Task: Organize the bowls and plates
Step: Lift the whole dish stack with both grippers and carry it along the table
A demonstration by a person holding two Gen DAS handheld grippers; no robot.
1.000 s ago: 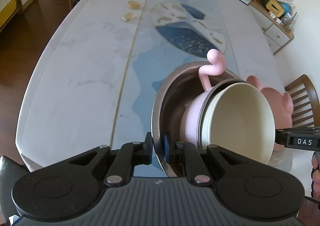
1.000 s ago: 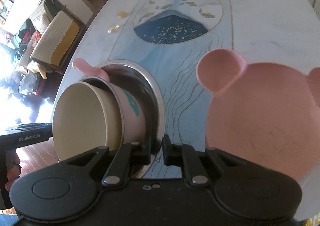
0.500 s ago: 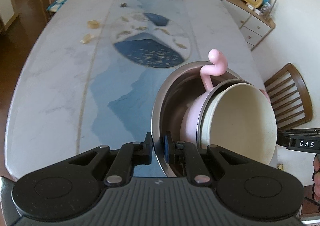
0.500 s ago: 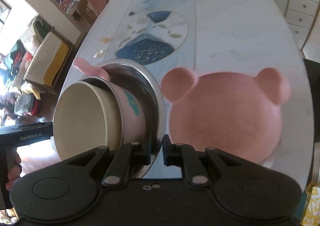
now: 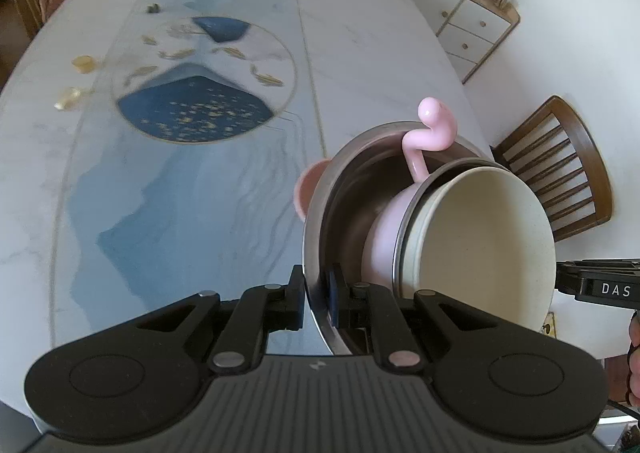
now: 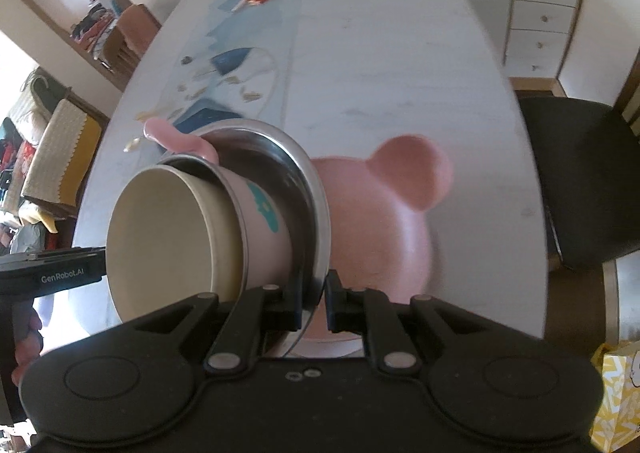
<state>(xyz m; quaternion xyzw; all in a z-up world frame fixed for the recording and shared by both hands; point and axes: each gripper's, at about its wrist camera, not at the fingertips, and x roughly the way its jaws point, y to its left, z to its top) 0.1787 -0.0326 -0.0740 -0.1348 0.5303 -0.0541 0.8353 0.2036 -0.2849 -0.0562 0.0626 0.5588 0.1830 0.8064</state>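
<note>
While both hands carry their load above the long marbled table (image 5: 200, 181), the left gripper (image 5: 316, 303) has its jaws clamped tight on the near rim of the steel bowl (image 5: 320, 213), one pad outside and one inside the wall. And look at what sits in that steel bowl: a pink cup (image 5: 384, 229) tipped on its side, its curly pink handle (image 5: 434, 133) poking up over the far rim, and a cream bowl (image 5: 480, 241) nested in the cup's mouth, facing the camera. Peeking out just left of the steel bowl is an ear of the pink bear plate (image 5: 306, 193), down on the table below. Over at the right edge, the other tool's black body shows, a hand (image 5: 632, 365) wrapped around it, with a wooden chair (image 5: 560, 169) beyond.

Switching to the right wrist camera: the right gripper (image 6: 314, 303) is pinched shut on the opposite side of the same steel bowl (image 6: 316, 221), rim squeezed between its pads. The pink cup (image 6: 260, 233) shows a teal print, the cream bowl (image 6: 160, 237) opening leftward. The pink bear plate (image 6: 380, 221) lies flat on the table (image 6: 400, 53) behind the stack, one round ear up at the right, blurred.
</note>
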